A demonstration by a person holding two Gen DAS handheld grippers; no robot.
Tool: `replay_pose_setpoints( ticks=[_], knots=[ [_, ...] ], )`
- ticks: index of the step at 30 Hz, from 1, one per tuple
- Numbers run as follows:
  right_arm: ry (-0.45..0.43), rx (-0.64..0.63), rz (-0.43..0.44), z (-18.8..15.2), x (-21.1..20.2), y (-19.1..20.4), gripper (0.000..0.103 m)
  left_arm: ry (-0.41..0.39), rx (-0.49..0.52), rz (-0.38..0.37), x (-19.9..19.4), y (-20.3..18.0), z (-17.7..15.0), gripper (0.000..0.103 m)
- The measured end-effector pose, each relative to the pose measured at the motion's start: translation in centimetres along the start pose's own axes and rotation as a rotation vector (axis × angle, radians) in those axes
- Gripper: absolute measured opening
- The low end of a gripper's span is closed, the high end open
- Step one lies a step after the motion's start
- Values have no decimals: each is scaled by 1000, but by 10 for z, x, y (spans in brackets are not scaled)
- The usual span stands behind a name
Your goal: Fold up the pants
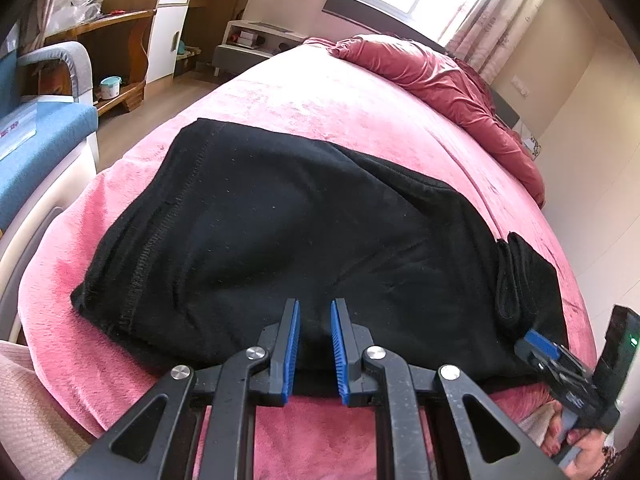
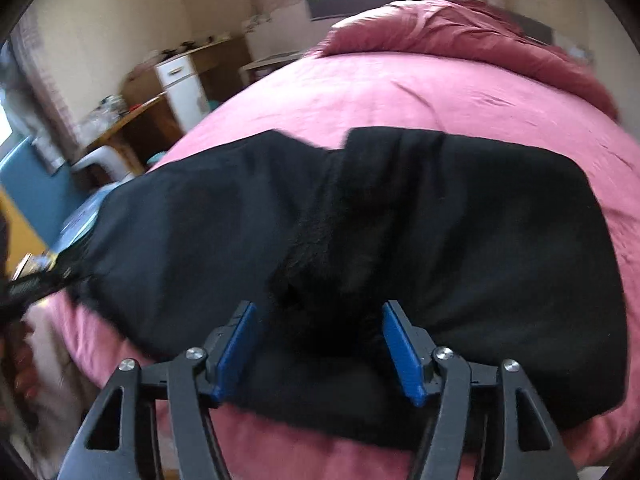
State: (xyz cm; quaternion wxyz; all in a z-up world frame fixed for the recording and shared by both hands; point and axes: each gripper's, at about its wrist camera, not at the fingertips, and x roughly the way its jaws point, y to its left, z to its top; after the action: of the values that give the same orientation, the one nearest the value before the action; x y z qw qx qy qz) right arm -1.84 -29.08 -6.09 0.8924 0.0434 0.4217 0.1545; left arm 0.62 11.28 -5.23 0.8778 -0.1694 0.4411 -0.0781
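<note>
Black pants (image 1: 304,216) lie folded across the pink bed (image 1: 304,92). My left gripper (image 1: 315,320) sits at their near edge, its blue pads close together and shut on a pinch of black cloth. In the right wrist view the pants (image 2: 480,220) spread wide, with a raised fold of cloth in the middle. My right gripper (image 2: 320,344) stands open at their near edge; that fold lies between the blue fingers (image 2: 400,352) without touching them. The right gripper (image 1: 534,342) also shows at the pants' right corner in the left wrist view. The left gripper (image 2: 28,280) is a blur at the far left.
A dark red quilt (image 1: 440,76) is bunched at the head of the bed. A blue armchair (image 1: 40,136), a wooden desk (image 1: 108,40) and a white cabinet (image 1: 168,24) stand left of the bed. A person's hand (image 1: 576,440) grips the right tool's handle.
</note>
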Motion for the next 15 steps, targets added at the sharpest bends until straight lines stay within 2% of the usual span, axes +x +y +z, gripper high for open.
replay_pose_setpoints(
  ticks=[2, 3, 5, 7, 8, 10, 13, 15],
  knots=[
    [-47, 28, 125, -2, -14, -1, 65, -10, -18, 5, -2, 3, 0, 16],
    [-81, 53, 157, 1, -19, -6, 64, -21, -33, 18, -5, 6, 0, 16],
    [-170, 114, 179, 8, -34, -19, 63, -37, -65, 28, -10, 12, 0, 16],
    [-249, 198, 153, 19, -42, -38, 48, -53, -109, 42, -14, 19, 1, 16],
    [-253, 231, 128, 23, -40, -45, 44, -60, -132, 55, -17, 22, 0, 16],
    [-229, 302, 55, 36, -27, -63, 28, -69, -161, 65, -21, 26, 0, 16],
    [-163, 337, -17, 48, 2, -75, 24, -67, -197, 76, -25, 28, -5, 19],
    [-115, 350, -33, 51, 21, -76, 24, -58, -214, 82, -26, 29, -8, 20]
  ],
)
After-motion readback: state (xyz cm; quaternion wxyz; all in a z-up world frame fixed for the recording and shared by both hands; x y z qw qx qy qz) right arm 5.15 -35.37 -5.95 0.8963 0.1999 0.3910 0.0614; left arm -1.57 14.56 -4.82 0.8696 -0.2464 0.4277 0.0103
